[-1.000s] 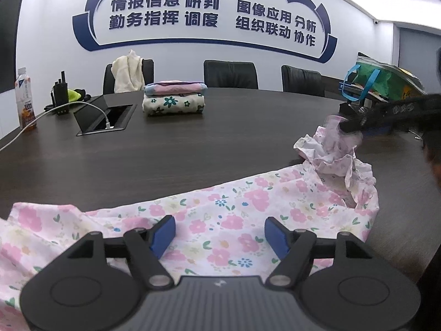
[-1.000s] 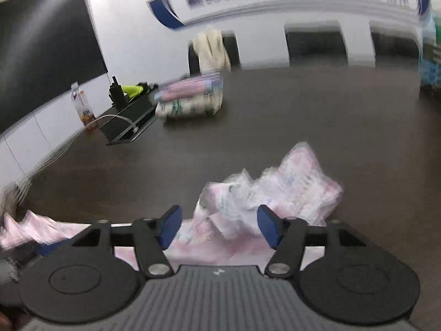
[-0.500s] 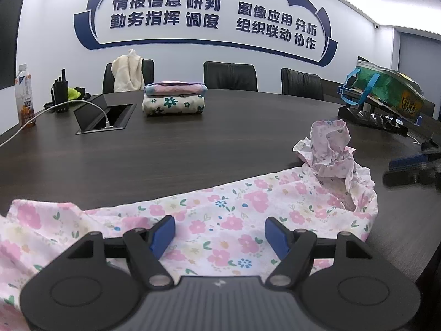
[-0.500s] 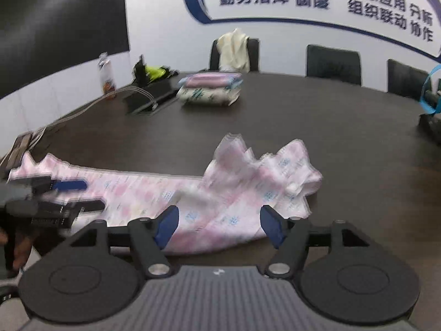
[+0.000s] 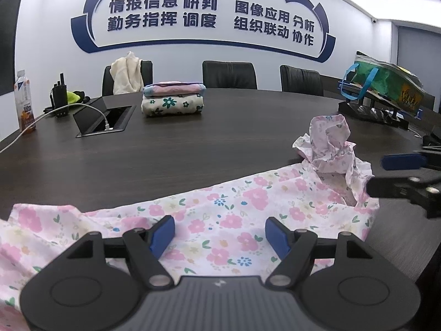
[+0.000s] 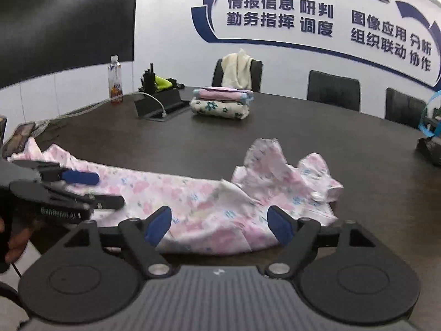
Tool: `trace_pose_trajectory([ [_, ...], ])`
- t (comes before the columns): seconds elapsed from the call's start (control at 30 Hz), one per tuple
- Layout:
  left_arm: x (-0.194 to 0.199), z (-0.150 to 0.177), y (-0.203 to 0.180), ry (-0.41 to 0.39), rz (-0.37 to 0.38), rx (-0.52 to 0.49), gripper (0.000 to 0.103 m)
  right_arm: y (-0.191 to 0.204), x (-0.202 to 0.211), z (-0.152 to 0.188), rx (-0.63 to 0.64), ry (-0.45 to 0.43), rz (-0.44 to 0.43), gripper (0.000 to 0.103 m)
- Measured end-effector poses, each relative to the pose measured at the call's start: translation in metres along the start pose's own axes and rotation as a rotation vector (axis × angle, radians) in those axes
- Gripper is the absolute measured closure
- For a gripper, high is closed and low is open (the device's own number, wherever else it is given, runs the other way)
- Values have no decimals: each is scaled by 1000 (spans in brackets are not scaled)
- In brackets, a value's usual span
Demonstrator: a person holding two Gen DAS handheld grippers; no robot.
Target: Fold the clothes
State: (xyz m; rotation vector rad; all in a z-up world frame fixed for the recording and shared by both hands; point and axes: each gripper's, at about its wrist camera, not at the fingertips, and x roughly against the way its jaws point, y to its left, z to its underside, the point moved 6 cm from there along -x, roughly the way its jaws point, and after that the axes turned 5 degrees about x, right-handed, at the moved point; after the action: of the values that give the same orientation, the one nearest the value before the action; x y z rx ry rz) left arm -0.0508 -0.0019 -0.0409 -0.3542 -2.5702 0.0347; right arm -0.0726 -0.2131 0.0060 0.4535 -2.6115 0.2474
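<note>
A dark bench (image 5: 220, 143) carries a pink flowered garment (image 5: 226, 215) spread along its near edge, one end bunched up. The left gripper (image 5: 220, 234) hovers over it, jaws released. The right gripper (image 6: 220, 224), jaws opening, holds nothing.

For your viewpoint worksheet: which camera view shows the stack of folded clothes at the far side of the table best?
The left wrist view: the folded stack appears sharp and almost square-on, with its pink top piece and flowered bottom piece distinct. The right wrist view also shows the stack whole, but from an angle and slightly softer.
</note>
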Motion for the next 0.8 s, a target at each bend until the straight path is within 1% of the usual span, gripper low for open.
trace_pose_trajectory([
  [0.1,0,0,0,-1,-4,-4,32,-15,-22,-7,-27,39,58,28],
  [0.13,0,0,-1,0,-7,-5,32,-22,-30,-7,-42,66,68,28],
  [0.17,0,0,-1,0,-10,-6,32,-28,-39,-6,-56,98,72,32],
  [0.2,-1,0,-1,2,-15,-9,32,-34,-47,-5,-70,130,76,38],
  [0.23,-1,0,-2,3,-20,-12,32,-36,-53,-3,-66,158,72,62],
  [0.27,-1,0,-2,5,-25,-15,32,-37,-55,0,-66,177,64,89],
  [0.3,-2,0,-2,6,-30,-17,31,-37,-55,3,-73,191,55,90],
  [0.33,-2,0,-2,8,-33,-20,31,-37,-52,5,-67,199,51,96],
  [0.37,-3,0,-3,9,-35,-22,31,-37,-47,7,-59,203,57,98],
  [0.5,-4,0,-3,13,-39,-28,30,-42,-18,18,-68,216,115,99],
  [0.6,-4,0,-5,16,-37,-33,30,-44,5,29,-108,238,102,99],
  [0.7,-4,0,-5,13,-37,-36,29,-37,16,36,-94,273,78,98],
  [0.73,-4,0,-5,13,-38,-36,29,-35,20,35,-91,272,65,95],
  [0.77,-4,0,-5,10,-39,-36,29,-34,24,32,-90,265,49,88],
  [0.8,-2,0,-4,5,-40,-35,30,-36,29,28,-98,244,44,84],
])
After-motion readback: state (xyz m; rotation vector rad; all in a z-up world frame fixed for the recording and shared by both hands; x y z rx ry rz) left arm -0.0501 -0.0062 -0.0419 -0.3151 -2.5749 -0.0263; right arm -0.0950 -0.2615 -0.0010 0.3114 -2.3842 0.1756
